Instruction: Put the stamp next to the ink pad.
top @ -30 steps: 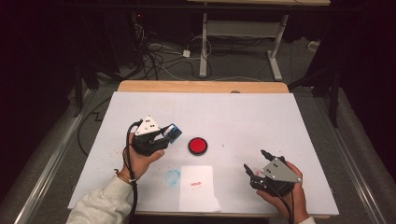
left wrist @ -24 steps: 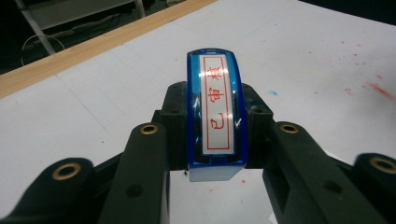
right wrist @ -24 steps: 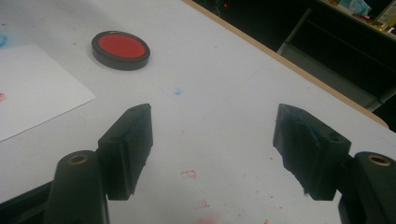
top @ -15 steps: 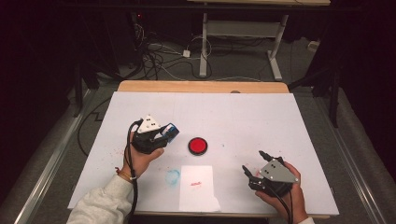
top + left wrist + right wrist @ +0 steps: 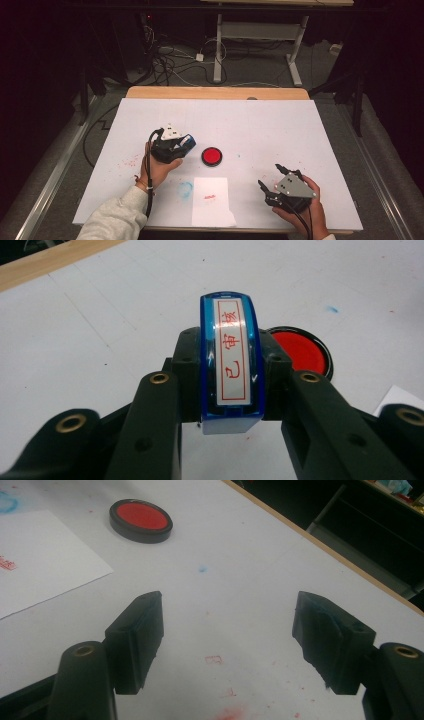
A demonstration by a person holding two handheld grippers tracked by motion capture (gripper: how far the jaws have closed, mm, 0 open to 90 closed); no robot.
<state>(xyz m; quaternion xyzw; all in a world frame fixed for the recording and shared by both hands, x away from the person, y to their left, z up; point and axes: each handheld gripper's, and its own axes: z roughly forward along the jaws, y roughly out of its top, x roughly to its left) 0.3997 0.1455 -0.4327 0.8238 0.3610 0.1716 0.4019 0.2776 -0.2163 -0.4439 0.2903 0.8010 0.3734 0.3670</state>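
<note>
Blue stamp held just beside the red ink pad.

The blue stamp (image 5: 231, 360), its label printed with red characters, sits clamped between the jaws of the left hand-held gripper (image 5: 172, 145), just left of the round red ink pad (image 5: 212, 156) on the white table (image 5: 260, 125). In the left gripper view the pad shows right behind the stamp. A white sheet of paper (image 5: 212, 200) with a small red mark lies nearer the person than the pad, with a blue smudge (image 5: 185, 188) at its left. The right hand-held gripper (image 5: 272, 187) hovers well to the right of the pad, its jaws spread wide and holding nothing, above faint red specks on the table.
</note>
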